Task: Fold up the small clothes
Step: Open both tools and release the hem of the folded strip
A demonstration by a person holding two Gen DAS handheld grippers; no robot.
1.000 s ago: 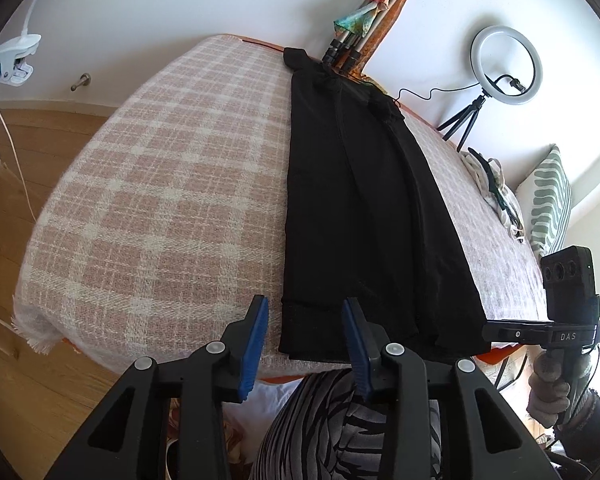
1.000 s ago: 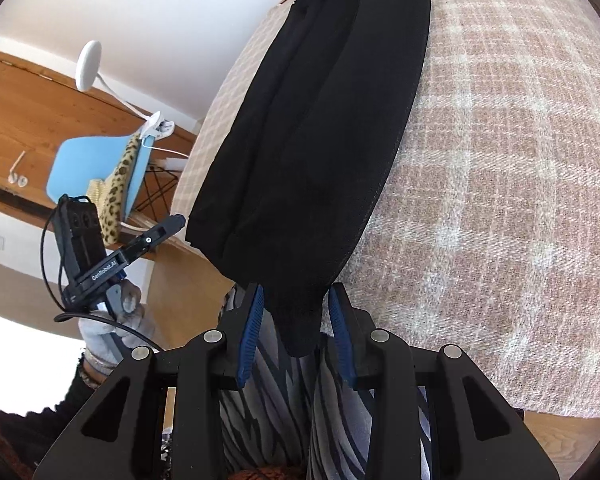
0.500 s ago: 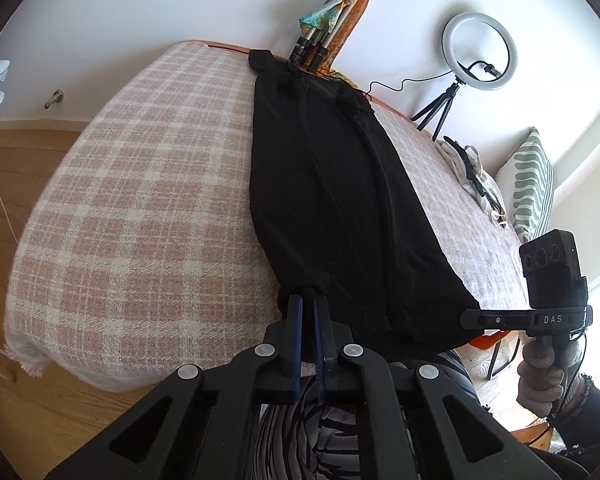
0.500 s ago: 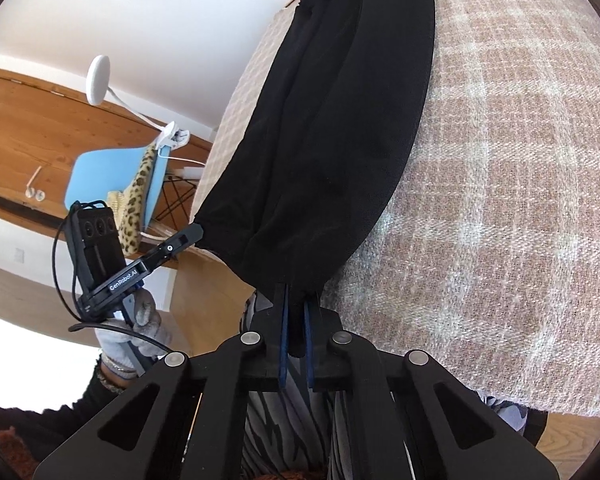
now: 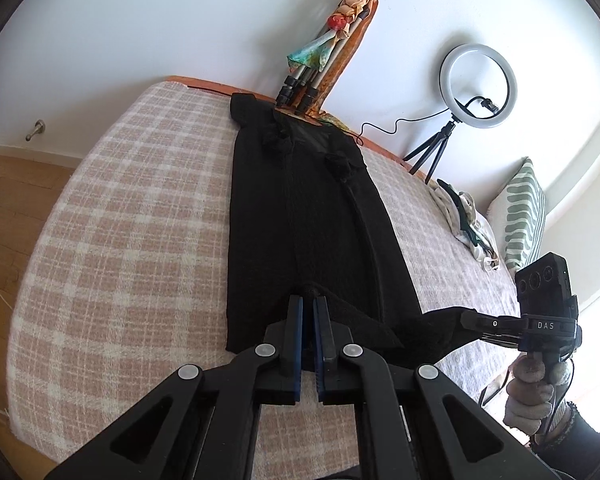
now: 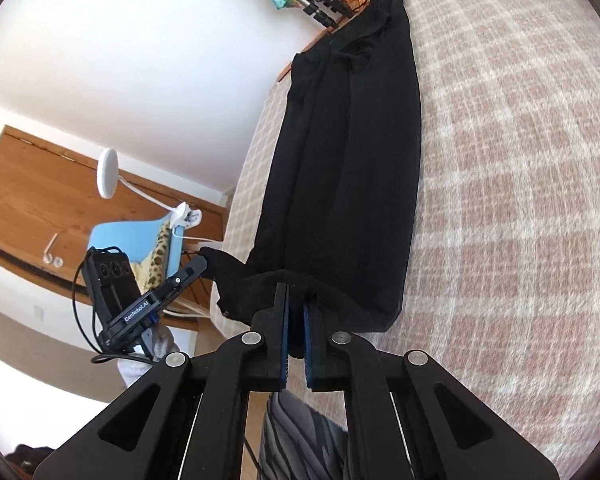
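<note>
A long black garment (image 5: 300, 216) lies lengthwise on the pink plaid bed cover (image 5: 132, 240); it also shows in the right wrist view (image 6: 352, 152). My left gripper (image 5: 308, 308) is shut on the garment's near hem at one corner and holds it lifted over the cloth. My right gripper (image 6: 295, 300) is shut on the hem's other corner. Each gripper shows in the other's view, the right one (image 5: 466, 317) at the right and the left one (image 6: 200, 264) at the left, with the hem stretched between them.
A ring light on a tripod (image 5: 476, 80) and a leaning bundle of tripod legs with cloth (image 5: 332, 40) stand at the far edge. A small heap of clothes (image 5: 464, 220) and a green striped pillow (image 5: 520, 216) lie at the right. A blue chair (image 6: 140, 244) stands beside the bed.
Both grippers closed on the near hem, then lifted it and carried it forward over the garment, so the hem now hangs between them above the bed.
</note>
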